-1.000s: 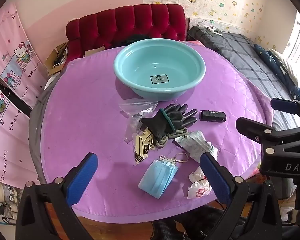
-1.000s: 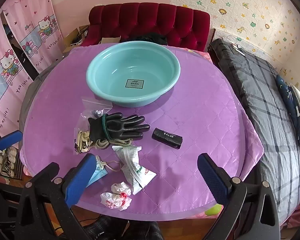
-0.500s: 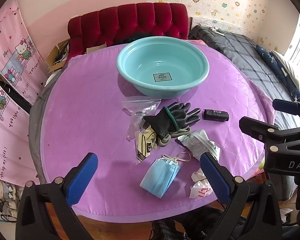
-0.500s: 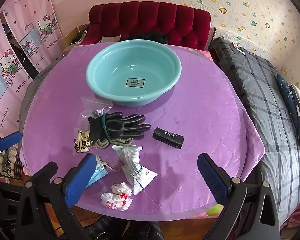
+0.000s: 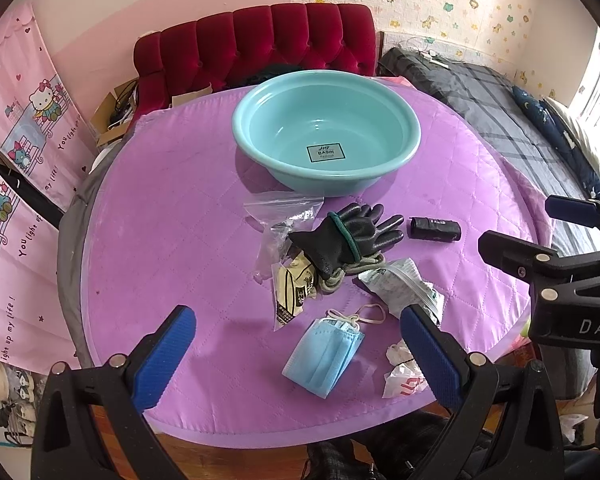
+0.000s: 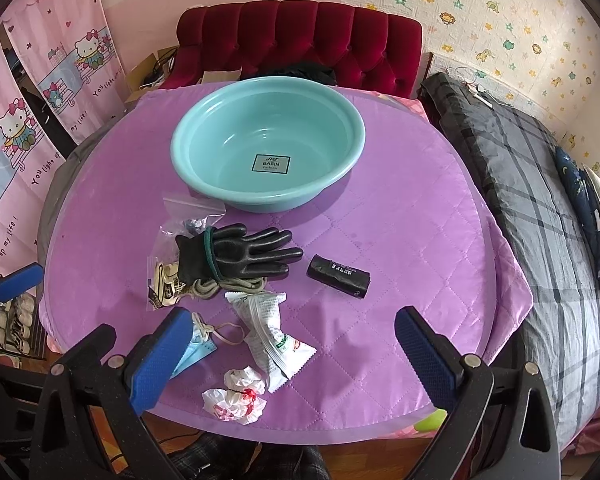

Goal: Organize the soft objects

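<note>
Room: round table under a quilted purple cloth [image 6: 400,240], red tufted headboard [image 6: 300,40] behind it, plaid bed [image 6: 540,184] to the right, pink cartoon curtains [image 6: 40,92] to the left.
Change since a second ago: in the left wrist view the whole table sits slightly further right and a little lower in frame than before; the right wrist view is almost the same; no object on the cloth has shifted.
Left gripper [image 5: 300,354]: jaws wide apart, nothing between them, held above the near edge of the table over the mask.
Right gripper [image 6: 296,354]: jaws equally wide, empty, above the near edge over the white packet.
Nearest items: crumpled white-and-red plastic bag [image 6: 236,396] at the table's front edge; folded blue face mask [image 5: 324,358] just to its left, ear loops lying loose on the cloth.
White packet [image 6: 270,336]: flat sealed sachet with green and red print, beyond the crumpled bag, its far end close to the gloves.
Middle: black rubber gloves [image 6: 240,254], fingers pointing right, lying on a coil of grey cord and partly over a clear bag with beige contents [image 5: 294,292].
Black roll [image 6: 338,276]: lies apart to the right of the gloves.
Zip bag [image 5: 284,210]: clear, between gloves and basin, a few small dark bits inside.
Basin [image 6: 204,120]: teal, at the far side, holding nothing but a label stuck to its bottom.
</note>
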`<state>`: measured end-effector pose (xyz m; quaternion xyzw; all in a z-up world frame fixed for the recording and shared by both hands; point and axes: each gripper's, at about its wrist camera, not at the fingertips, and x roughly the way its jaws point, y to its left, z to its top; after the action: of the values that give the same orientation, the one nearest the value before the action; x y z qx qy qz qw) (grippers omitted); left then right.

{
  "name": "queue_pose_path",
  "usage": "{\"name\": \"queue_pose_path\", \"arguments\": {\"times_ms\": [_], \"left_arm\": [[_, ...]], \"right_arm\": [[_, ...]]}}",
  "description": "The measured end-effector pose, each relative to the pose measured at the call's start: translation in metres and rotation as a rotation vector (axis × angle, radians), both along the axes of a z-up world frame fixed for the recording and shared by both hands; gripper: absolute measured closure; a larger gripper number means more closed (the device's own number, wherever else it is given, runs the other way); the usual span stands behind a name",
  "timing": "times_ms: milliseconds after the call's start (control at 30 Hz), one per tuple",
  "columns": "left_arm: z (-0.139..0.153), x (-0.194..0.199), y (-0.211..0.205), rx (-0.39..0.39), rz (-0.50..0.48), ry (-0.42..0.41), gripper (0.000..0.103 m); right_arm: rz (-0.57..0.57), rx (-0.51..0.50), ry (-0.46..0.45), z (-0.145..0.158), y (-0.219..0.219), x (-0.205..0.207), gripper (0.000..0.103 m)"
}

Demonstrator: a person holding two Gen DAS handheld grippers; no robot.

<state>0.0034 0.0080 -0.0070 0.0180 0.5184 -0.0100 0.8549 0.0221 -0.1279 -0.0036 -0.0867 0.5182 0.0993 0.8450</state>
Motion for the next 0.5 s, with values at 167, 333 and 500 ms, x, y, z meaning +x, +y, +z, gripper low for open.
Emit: {"name": "queue_pose_path", "arguments": {"times_ms": [167,333,500], "left_arm": [[-0.0014,0.0011,0.0000,0.000,0.001,0.003,0.000],[-0.0047,0.0010,-0.0009,0.003,0.002,0.009,0.000],[-0.0041,0.0006,-0.0014,0.010,0.006,0.006,0.000]], "right_arm": [[0.000,0.000,0.001,-0.0003,0.0000,0.0002,0.000],[0.005,0.000,0.004,-0.0018,0.0002,0.0016,0.000],[0.007,0.000,0.005,-0.0026,0.0005,0.0023,0.000]]}}
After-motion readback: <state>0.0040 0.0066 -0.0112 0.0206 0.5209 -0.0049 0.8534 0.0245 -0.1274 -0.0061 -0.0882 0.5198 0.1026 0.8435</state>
